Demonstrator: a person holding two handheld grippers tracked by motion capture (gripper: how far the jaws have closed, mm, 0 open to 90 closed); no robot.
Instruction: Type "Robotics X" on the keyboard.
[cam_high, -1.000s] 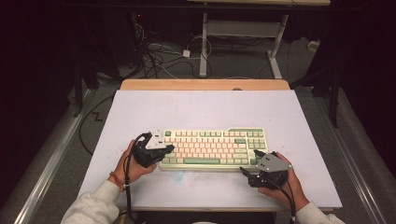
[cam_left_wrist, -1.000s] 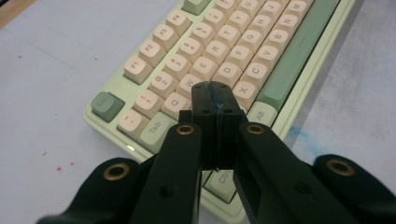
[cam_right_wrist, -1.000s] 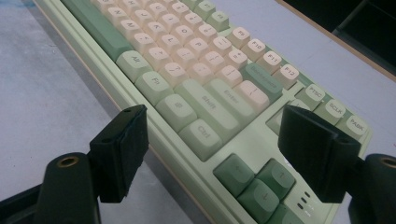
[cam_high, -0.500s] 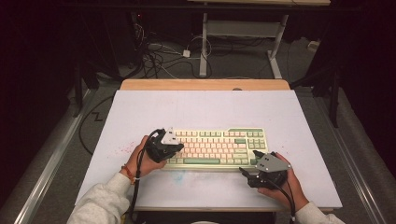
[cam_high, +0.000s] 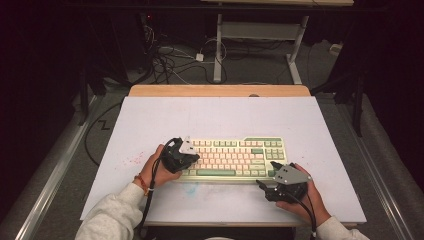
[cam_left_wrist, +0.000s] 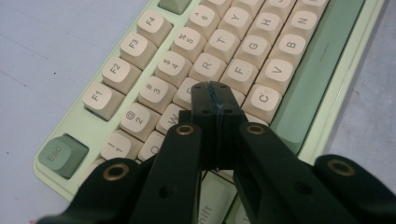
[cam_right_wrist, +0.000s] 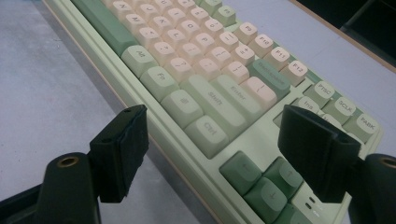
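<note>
Kept still at the lower right of the high view: the right gripper, jaws spread wide with nothing between them, parked just beside the near right corner of the keyboard. Looked out in its own view over the green Ctrl, Shift and arrow keys, with no pad touching any of them.

Shifted to the right in the frame over the last second: the left gripper. Started out beside the keyboard's left end a second back, then came in over the left block of keys by now, with most of that travel in the first half of the second. Stayed pressed together throughout, the two pads meeting flat and pinching nothing. Pointed, in the left gripper view, like a single blunt finger at the cream keycaps ringed by W, R, F and C, covering the key in the middle. Could not tell whether the tip rested on that key or hung just above it.

Read, as a judgement, as the set-up for a key press with the closed tip: approach nearly done, push down not yet clearly made.

Lay unmoved lower centre on the white table, long side across the frame: the keyboard. Farther up, a wooden edge strip, then floor cables in the dark.
</note>
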